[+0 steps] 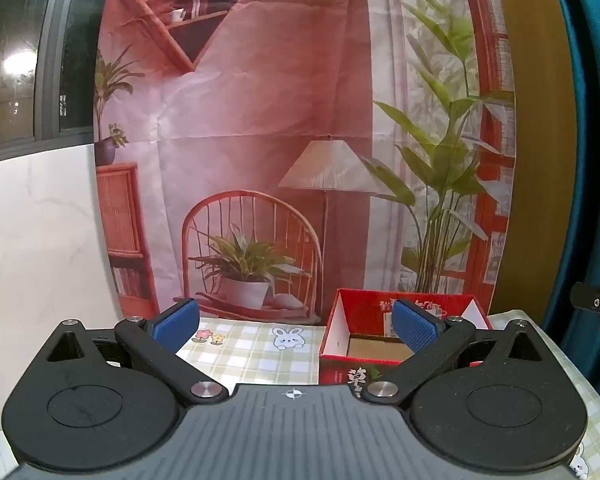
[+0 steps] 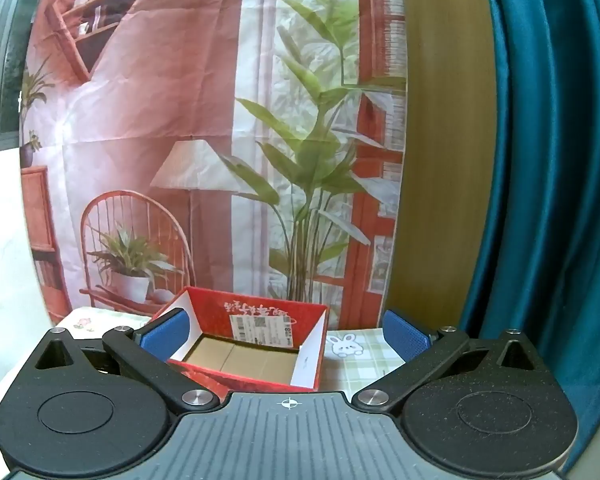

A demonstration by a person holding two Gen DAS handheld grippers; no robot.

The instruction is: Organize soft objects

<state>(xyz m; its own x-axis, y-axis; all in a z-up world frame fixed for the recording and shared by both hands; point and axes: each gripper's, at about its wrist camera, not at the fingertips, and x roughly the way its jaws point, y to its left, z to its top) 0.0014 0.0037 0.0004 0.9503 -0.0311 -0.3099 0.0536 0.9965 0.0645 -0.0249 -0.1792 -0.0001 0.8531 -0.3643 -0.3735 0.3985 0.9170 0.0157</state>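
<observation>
I hold both tongs above the near edge of the desk (image 1: pixel 256 352), tipped a little downward. My left tongs (image 1: pixel 296 326) stand wide apart with nothing between the blue pads (image 1: pixel 176 324), and my right tongs (image 2: pixel 286 330) are just as wide and just as empty.

The red box (image 2: pixel 260 320) sits open on the checked cloth, near the back of the desk, just before the printed backdrop (image 1: pixel 260 120). From my right side I look straight into it: a bare cardboard floor, a shipping label on the far inner wall, and nothing inside. It stands with its mouth upward, which I take to mean it is there to receive the soft things.

The soft things themselves I cannot see in either view; only the cloth with its rabbit print (image 1: pixel 287 338) shows beside the box. I judge the sorting has not started, and I keep the pads spread so I can close on whatever I reach first.
</observation>
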